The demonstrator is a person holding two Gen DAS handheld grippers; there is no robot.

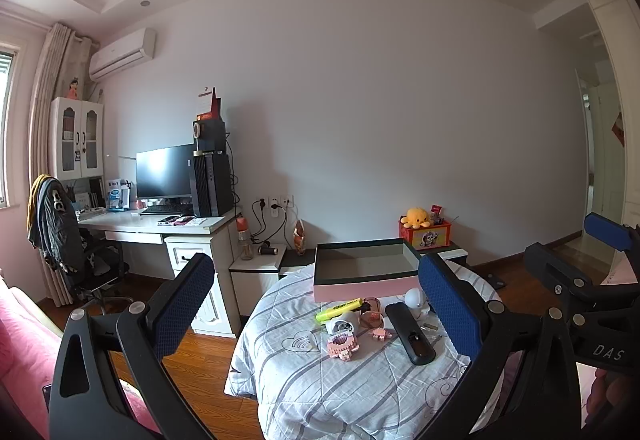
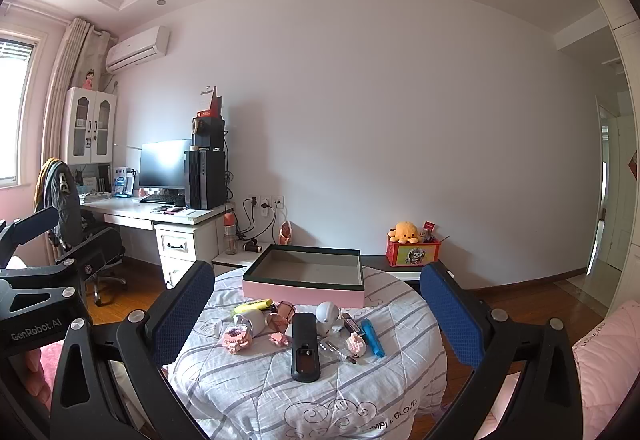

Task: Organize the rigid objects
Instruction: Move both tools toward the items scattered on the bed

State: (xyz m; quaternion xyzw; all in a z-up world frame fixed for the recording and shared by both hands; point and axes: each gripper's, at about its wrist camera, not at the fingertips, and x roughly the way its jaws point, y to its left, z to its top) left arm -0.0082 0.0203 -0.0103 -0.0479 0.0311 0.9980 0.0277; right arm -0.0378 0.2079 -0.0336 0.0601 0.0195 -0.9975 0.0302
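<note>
**Clutter waiting by empty box**

While small items like the remote (image 2: 306, 348) and highlighter (image 2: 253, 306) lie on the quilt (image 2: 256, 392), the box (image 2: 304, 282) sits at 12 o'clock; left gripper (image 1: 316, 310) and right gripper (image 2: 316, 314) jaws apart, holding nothing.

Daylight is coming through a curtained window (image 2: 16, 111) onto a pale wall (image 2: 380, 119), white desk (image 2: 160, 213) (monitor (image 2: 164, 163) dark) and wooden floor (image 2: 520, 300).

Black remote (image 2: 305, 347), pink toys (image 2: 236, 337) lie before empty tray (image 2: 304, 294)
</note>
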